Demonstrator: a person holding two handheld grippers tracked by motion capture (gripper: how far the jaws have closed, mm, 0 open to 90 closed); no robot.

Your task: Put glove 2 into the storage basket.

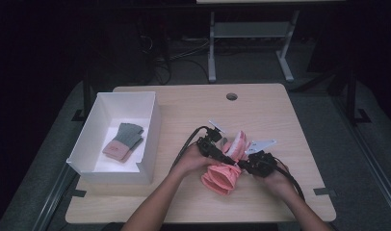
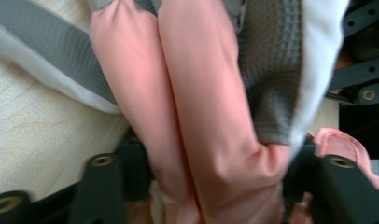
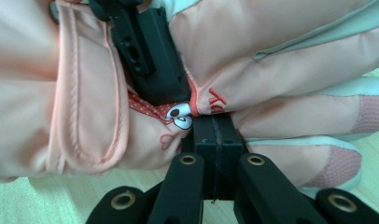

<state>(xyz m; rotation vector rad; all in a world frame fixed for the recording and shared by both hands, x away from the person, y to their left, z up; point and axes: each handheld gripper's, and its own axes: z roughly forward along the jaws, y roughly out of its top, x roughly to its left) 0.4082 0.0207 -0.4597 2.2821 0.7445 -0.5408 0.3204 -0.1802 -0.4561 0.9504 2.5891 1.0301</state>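
Your left claw [image 1: 221, 155] and right claw [image 1: 242, 166] meet over the pink gloves [image 1: 222, 177] near the front middle of the counter [image 1: 261, 110]. Left claw: jaws spread around the pink fabric, which bulges up between them in the left gripper view; grey and white glove parts lie just beyond. Right claw: jaws pressed together, pinching a small edge of the pink gloves beside the printed label [image 3: 178, 116]; your left claw's jaw sits just ahead of it, touching the same fabric. Well to the left of your left claw stands the white box [image 1: 150, 139], open-topped, holding one grey and pink glove pair [image 1: 123, 140] lying flat on its floor.
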